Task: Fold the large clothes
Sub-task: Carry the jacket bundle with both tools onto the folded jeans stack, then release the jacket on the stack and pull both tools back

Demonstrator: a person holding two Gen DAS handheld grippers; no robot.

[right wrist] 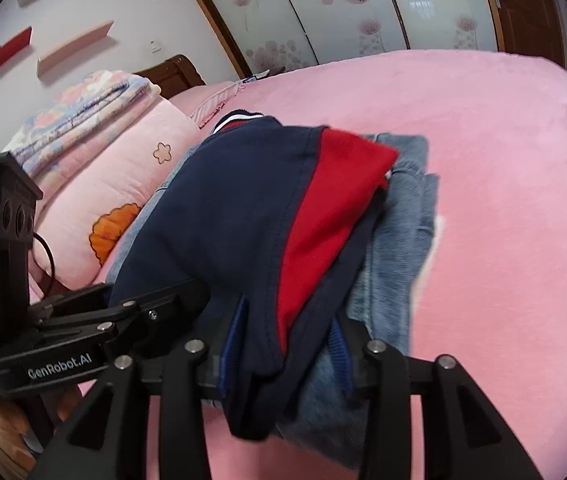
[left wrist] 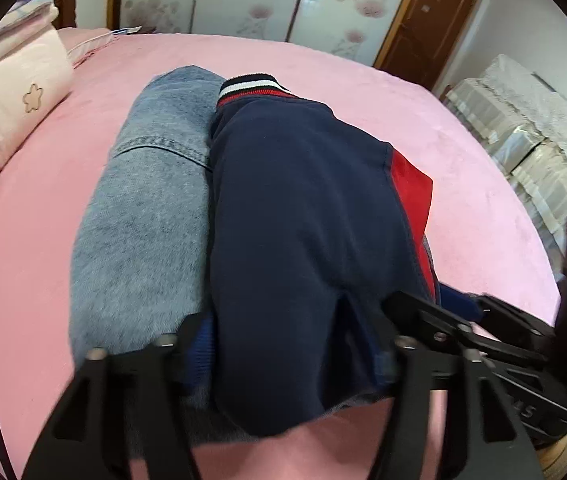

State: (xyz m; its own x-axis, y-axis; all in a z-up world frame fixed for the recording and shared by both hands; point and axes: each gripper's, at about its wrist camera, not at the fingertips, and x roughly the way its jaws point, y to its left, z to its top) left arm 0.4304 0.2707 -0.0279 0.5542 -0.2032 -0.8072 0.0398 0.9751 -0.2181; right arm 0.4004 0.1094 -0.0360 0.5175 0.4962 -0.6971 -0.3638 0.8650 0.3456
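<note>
A folded navy and red jacket (left wrist: pixel 299 216) with a striped collar lies on folded light blue jeans (left wrist: pixel 143 216) on the pink bed (left wrist: pixel 463 168). My left gripper (left wrist: pixel 287 344) is shut on the near edge of the stack, fingers either side of the navy cloth. My right gripper (right wrist: pixel 283 344) is shut on the same near edge of the jacket (right wrist: pixel 223 208) and jeans (right wrist: pixel 399 216), further right. The right gripper also shows at the lower right of the left wrist view (left wrist: pixel 495 332), and the left gripper shows at the left of the right wrist view (right wrist: pixel 95 312).
Pink pillows (right wrist: pixel 123 184) and a folded flowered quilt (right wrist: pixel 83 112) lie at the head of the bed by a wooden headboard (right wrist: pixel 171 72). Sliding flowered doors (left wrist: pixel 267 0), a brown door (left wrist: pixel 431 20) and covered boxes (left wrist: pixel 531 148) stand beyond the bed.
</note>
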